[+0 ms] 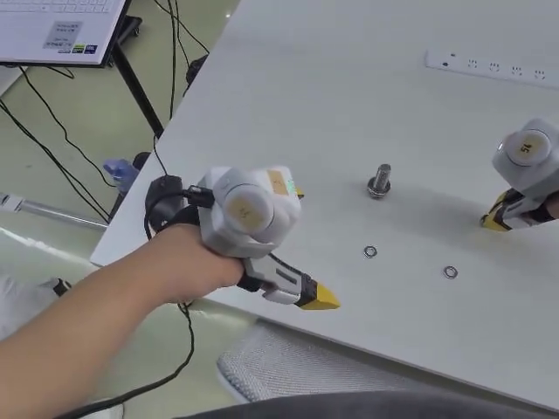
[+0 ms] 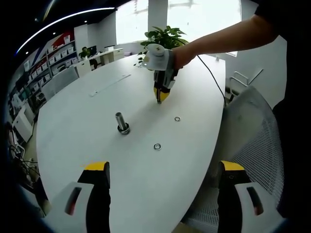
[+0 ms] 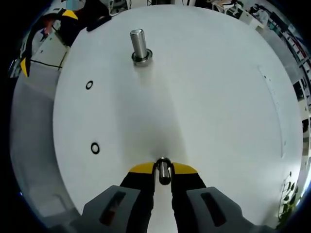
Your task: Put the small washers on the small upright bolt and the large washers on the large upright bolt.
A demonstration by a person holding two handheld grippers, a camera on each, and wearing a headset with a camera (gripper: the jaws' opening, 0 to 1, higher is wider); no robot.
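Note:
A large steel bolt (image 1: 379, 181) stands upright on the white table (image 1: 349, 96), with what looks like a washer round its foot. Two small washers (image 1: 370, 252) (image 1: 450, 272) lie flat in front of it. My left gripper (image 1: 309, 247) hovers open over the table's near edge, nothing between its fingers (image 2: 97, 170). At the right, my right gripper (image 1: 494, 218) points down at the table. Its own view shows it shut (image 3: 164, 167) on a small bolt (image 3: 164, 174), with the large bolt (image 3: 139, 46) ahead and the washers (image 3: 89, 85) (image 3: 95, 148) to the left.
A white power strip (image 1: 489, 68) lies at the far right of the table. A laptop (image 1: 52, 30) on a stand and loose cables sit off the table's left side. A grey mesh chair (image 1: 288, 371) stands under the near edge.

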